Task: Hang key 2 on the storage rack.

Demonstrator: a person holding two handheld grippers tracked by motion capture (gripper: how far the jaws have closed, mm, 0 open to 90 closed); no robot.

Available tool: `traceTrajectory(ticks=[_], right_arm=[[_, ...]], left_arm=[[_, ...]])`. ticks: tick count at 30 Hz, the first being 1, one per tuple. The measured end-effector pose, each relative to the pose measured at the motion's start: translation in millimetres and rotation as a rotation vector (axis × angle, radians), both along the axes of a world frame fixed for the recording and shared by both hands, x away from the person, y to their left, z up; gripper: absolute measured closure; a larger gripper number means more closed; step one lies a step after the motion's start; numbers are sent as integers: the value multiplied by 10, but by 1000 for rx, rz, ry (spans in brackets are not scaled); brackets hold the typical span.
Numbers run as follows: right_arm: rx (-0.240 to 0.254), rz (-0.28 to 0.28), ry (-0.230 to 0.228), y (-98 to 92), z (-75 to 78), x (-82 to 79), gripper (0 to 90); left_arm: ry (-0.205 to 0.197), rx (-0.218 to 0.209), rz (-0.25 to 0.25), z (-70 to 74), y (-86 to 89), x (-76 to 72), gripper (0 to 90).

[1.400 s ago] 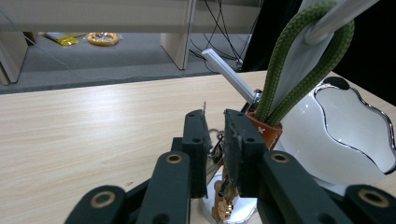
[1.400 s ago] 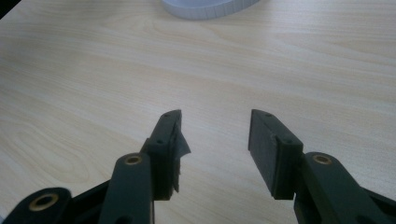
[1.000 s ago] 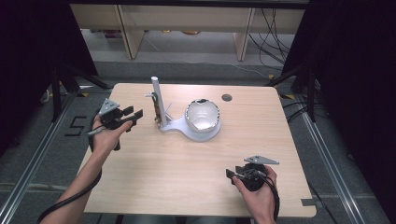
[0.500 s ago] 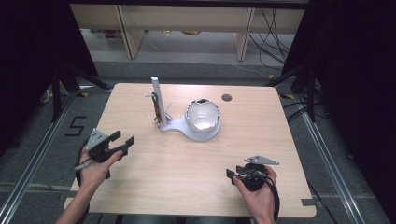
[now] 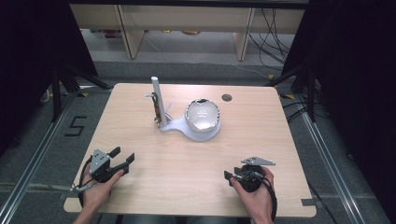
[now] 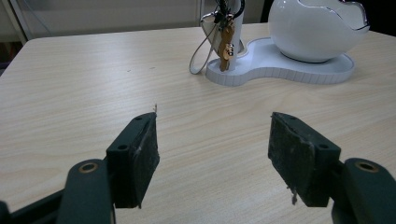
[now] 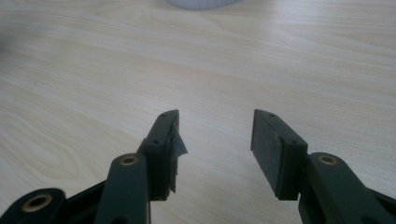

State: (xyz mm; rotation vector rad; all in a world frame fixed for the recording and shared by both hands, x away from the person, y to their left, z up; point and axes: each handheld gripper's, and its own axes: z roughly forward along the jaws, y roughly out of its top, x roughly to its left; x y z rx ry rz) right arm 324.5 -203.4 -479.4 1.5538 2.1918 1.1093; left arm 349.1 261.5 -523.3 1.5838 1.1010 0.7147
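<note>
the white stand [image 5: 189, 128] sits at the middle of the table [image 5: 140, 186], toward its far edge, well apart from both tongs. it consists of a flat figure-eight base, an upright post [image 5: 156, 93] at its left end, and a glossy egg-shaped bowl [image 5: 202, 115] with a jagged open rim at its right end. a bunch of keys [image 6: 226, 39] on a thin wire loop hangs against the post, just above the base.

the left tongs [image 5: 122, 158] rest low over the near left of the table; their jaws have just been opening and now stand wide with nothing between them. the right tongs [image 5: 230, 176] rest at the near right, jaws spread wide and empty.

handling notes:
- treat the keys as small, hard and light. expect them to swing and rattle on the loop rather than hold a pose.
- take hold of the bunch across its flat faces, where the pads get full contact. the wire loop is thin and likely to slip between the pads.
- treat the stand as rigid, smooth and probably slippery. the bowl looks thin-walled and may crack at its jagged rim; do not clamp it there.
- if the stand shifts as you lift the keys, steady it by the edge of the base with the other tongs.
</note>
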Motion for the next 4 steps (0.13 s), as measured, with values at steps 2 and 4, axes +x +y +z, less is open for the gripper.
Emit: traceTrajectory(ticks=[2, 4], right_arm=[[-3, -3, 3, 4, -2, -1, 522], [-5, -3, 4, 6, -5, 0, 521]], left_arm=[[0, 2, 1, 0, 0, 1, 328], [4, 1, 7, 0, -5, -1, 330]])
